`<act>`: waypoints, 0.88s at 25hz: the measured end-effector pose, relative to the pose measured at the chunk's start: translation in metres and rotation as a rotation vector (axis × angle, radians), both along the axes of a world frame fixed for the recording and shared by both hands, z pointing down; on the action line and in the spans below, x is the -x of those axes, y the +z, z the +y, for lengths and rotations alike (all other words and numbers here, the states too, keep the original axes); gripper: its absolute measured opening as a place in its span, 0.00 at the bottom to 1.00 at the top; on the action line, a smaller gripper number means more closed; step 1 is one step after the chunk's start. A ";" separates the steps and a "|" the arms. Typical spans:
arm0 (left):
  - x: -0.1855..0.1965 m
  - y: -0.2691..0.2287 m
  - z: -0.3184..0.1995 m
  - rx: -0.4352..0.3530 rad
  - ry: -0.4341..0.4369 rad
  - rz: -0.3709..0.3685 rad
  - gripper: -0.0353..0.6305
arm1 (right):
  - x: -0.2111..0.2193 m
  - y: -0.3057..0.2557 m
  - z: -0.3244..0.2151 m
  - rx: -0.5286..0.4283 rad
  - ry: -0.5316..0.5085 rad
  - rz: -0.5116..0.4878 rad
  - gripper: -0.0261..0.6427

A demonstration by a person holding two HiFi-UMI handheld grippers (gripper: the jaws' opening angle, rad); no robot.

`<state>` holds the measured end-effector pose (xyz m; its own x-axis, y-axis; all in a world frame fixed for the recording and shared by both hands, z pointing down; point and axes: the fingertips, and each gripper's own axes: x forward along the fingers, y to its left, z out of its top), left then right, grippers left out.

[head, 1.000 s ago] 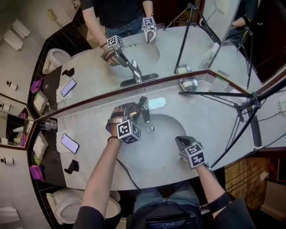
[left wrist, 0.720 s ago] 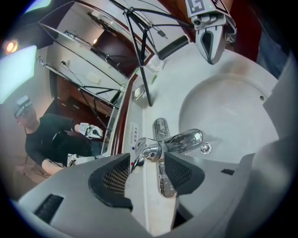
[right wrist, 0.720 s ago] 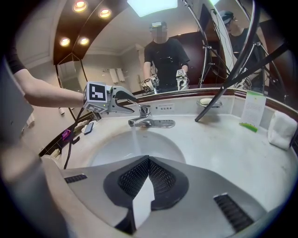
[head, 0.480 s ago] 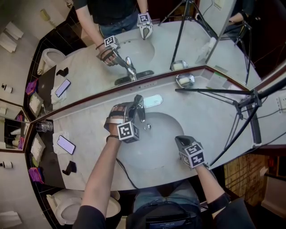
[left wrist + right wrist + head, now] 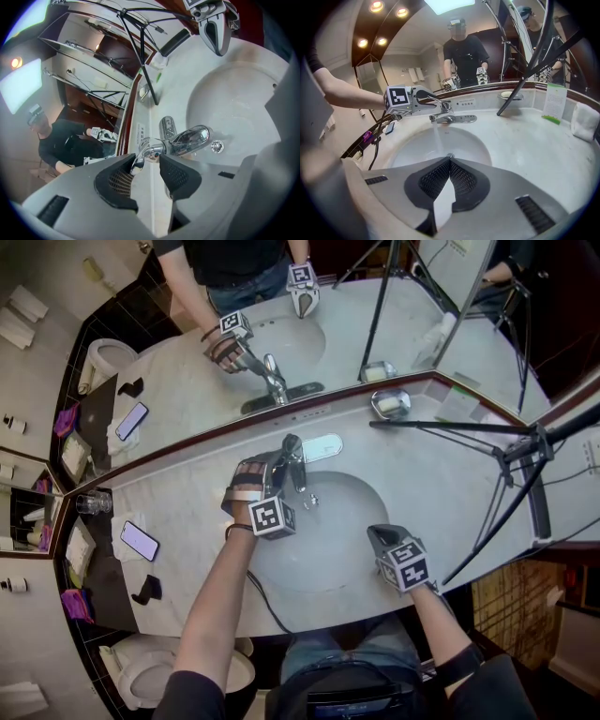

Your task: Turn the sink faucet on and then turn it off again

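A chrome single-lever sink faucet (image 5: 296, 461) is mounted at the back edge of a white oval sink basin (image 5: 330, 554), which is sunk into a pale marble tabletop (image 5: 450, 493) below a wide wall mirror (image 5: 187, 399). A thin stream of water (image 5: 438, 138) is seen falling from the spout into the basin, so the faucet is turned on.

The left gripper (image 5: 279, 468) is held at the faucet from the left of the head view. Its fingers are clenched on the chrome lever handle (image 5: 137, 161). One pad is laid against the lever's tip and the other fingertip is set against the chrome near its root. These fingers have just been eased slightly further apart, with the lever kept between them.

The right gripper (image 5: 382, 538) is held above the basin's front right rim, well apart from the faucet. Its fingers are pressed together and nothing is held between them.

On the tabletop at the far left, a smartphone with a lit screen (image 5: 139, 540) is laid near a clear glass tumbler (image 5: 92, 504). A round metal soap dish (image 5: 390, 403) is placed by the mirror, and a black tripod (image 5: 506, 451) is stood at the right.
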<state>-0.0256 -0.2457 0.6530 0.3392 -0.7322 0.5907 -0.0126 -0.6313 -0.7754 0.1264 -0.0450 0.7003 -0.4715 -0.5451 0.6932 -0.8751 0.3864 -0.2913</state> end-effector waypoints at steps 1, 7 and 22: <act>0.000 0.000 0.000 -0.006 0.002 -0.003 0.26 | 0.000 0.000 0.001 0.001 0.001 0.001 0.07; 0.001 0.001 0.001 -0.038 0.003 -0.011 0.26 | -0.001 0.003 0.004 0.006 0.004 0.001 0.07; 0.010 0.023 0.026 -0.091 -0.024 -0.014 0.26 | 0.002 0.007 0.010 0.016 0.000 0.007 0.07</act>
<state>-0.0361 -0.2200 0.6760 0.3133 -0.7908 0.5258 -0.0160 -0.5580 -0.8297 0.1249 -0.0346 0.7078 -0.4668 -0.5339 0.7049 -0.8770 0.3821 -0.2913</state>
